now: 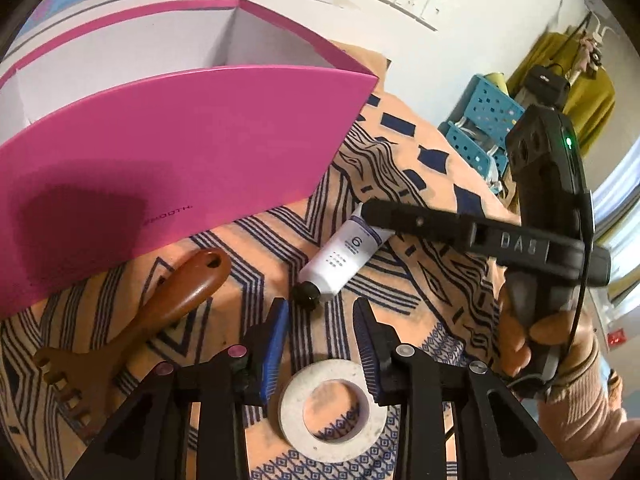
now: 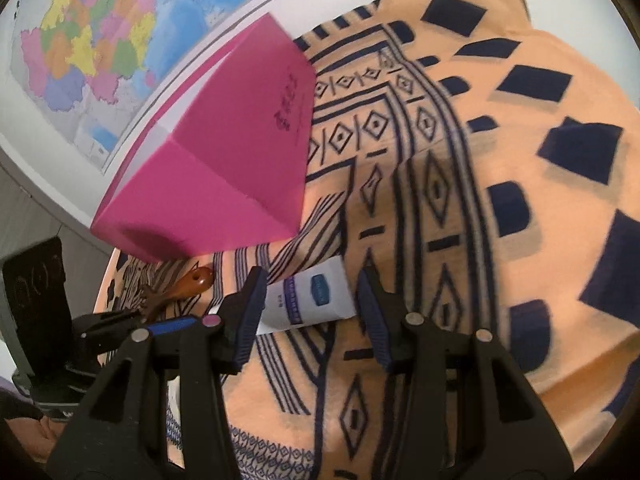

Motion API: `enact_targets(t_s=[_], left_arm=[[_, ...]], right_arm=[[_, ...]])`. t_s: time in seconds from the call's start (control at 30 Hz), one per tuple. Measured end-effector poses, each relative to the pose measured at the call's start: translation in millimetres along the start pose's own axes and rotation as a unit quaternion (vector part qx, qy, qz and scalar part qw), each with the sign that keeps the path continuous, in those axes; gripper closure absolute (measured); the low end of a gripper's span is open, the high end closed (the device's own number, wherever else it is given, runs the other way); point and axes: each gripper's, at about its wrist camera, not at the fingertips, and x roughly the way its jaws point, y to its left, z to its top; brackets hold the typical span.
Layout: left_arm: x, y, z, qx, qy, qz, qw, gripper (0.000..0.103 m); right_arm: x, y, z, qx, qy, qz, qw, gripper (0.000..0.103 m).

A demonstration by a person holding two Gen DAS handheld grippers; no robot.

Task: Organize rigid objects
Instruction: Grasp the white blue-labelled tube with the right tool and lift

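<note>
A white squeeze tube (image 1: 345, 255) with a ribbed black cap lies on the orange patterned cloth (image 2: 540, 92) beside the glossy magenta box (image 1: 168, 152). The right gripper (image 2: 312, 304) fingers are spread around its crimped end. The left gripper (image 1: 320, 320) fingers are spread, empty, above a flat white tape ring (image 1: 334, 404); a smooth brown wooden scratcher (image 1: 132, 320) lies left.

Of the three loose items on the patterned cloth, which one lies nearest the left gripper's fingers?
The white tape roll, lying flat just below the left gripper. The white tube lies beyond the fingertips, and the brown wooden scraper sits off left.
</note>
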Motion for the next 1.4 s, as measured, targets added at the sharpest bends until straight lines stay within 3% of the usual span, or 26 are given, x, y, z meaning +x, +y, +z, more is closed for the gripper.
enact_targets(t_s=[0.67,1.4], left_arm=[[-5,13,-5,-0.029,-0.002,0.005,0.9996,0.073],[-42,5,-14,-0.019,-0.045,0.031,0.9983,0.073]], right_arm=[[-4,12,-18,0.002,0.002,0.034,0.999,0.053],[-30,53,-23,-0.05,-0.024,0.041,0.998,0.053]])
